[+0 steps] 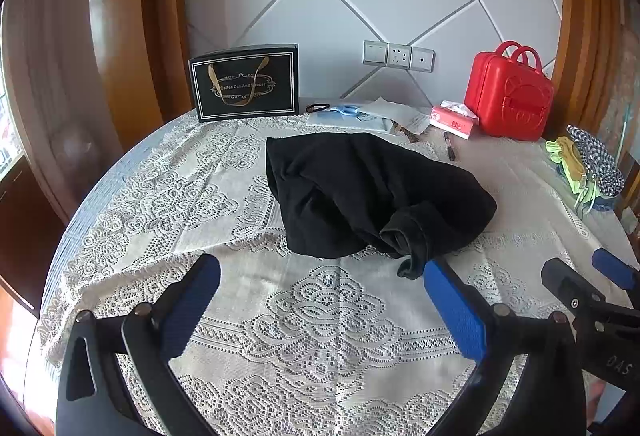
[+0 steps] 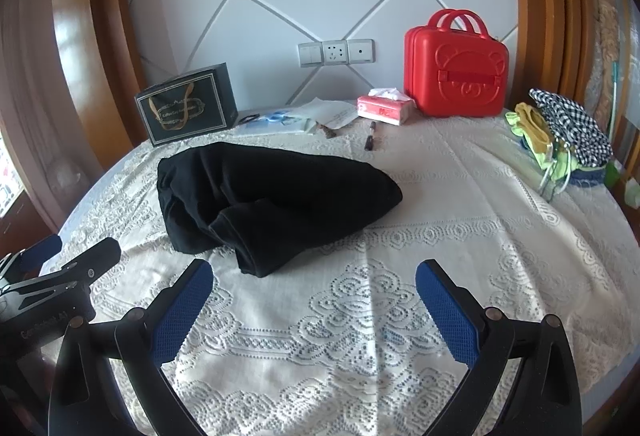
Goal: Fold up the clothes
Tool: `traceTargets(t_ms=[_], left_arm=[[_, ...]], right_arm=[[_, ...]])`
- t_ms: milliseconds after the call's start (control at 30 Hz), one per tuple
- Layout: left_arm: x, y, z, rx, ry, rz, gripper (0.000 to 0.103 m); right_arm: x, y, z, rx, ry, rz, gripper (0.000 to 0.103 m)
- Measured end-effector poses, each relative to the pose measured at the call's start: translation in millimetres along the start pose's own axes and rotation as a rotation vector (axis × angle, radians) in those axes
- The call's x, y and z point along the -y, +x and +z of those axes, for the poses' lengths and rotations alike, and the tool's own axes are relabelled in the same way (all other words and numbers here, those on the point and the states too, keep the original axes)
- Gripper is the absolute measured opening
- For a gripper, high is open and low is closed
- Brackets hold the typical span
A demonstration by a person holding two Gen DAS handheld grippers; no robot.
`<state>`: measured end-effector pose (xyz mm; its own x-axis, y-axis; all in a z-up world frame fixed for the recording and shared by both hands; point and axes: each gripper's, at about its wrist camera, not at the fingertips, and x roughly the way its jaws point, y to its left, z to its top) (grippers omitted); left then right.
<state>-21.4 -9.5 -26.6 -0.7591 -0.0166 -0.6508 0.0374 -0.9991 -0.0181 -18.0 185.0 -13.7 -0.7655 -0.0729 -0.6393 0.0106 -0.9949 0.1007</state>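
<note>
A crumpled black garment (image 1: 360, 191) lies bunched on the white lace tablecloth (image 1: 320, 316), with a rolled hem or sleeve end pointing toward me. My left gripper (image 1: 320, 276) is open just short of the garment's near edge, holding nothing. In the right wrist view the same black garment (image 2: 272, 195) sits ahead and left of my right gripper (image 2: 314, 276), which is open and empty over the lace tablecloth (image 2: 360, 336). Each gripper shows at the edge of the other's view: the right gripper (image 1: 580, 276) and the left gripper (image 2: 72, 256).
At the back stand a black gift bag (image 1: 245, 83), a red case (image 1: 510, 91), a tissue box (image 1: 454, 119), papers with scissors (image 1: 360, 113) and a pen (image 1: 449, 144). A pile of coloured clothes (image 2: 560, 135) sits at the right edge. Wall sockets (image 1: 398, 56) are behind.
</note>
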Motion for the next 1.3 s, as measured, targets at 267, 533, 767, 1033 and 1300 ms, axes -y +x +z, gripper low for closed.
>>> traceTargets(t_ms=[267,533,767,1033,1300], left_arm=[[-1,8,0,-0.005,0.006,-0.003,0.103],[-25,90,29,-0.073,0.058,0.035,0.103],[-48,172,29,-0.186,0.028,0.013,0.103],[-58,221,17,-0.320,-0.027,-0.096,0.017],[-62,152,35,-0.189,-0.024,-0.116,0.013]], right_arm=[[0,5,0,-0.008,-0.001,0.000,0.103],[14,43,15,-0.048,-0.042,-0.063,0.103],[16,105,23,-0.166,-0.060,0.048,0.103],[-34,173,9,-0.275,-0.215,0.103,0.085],[1,142,35,-0.104,-0.138,0.008,0.023]])
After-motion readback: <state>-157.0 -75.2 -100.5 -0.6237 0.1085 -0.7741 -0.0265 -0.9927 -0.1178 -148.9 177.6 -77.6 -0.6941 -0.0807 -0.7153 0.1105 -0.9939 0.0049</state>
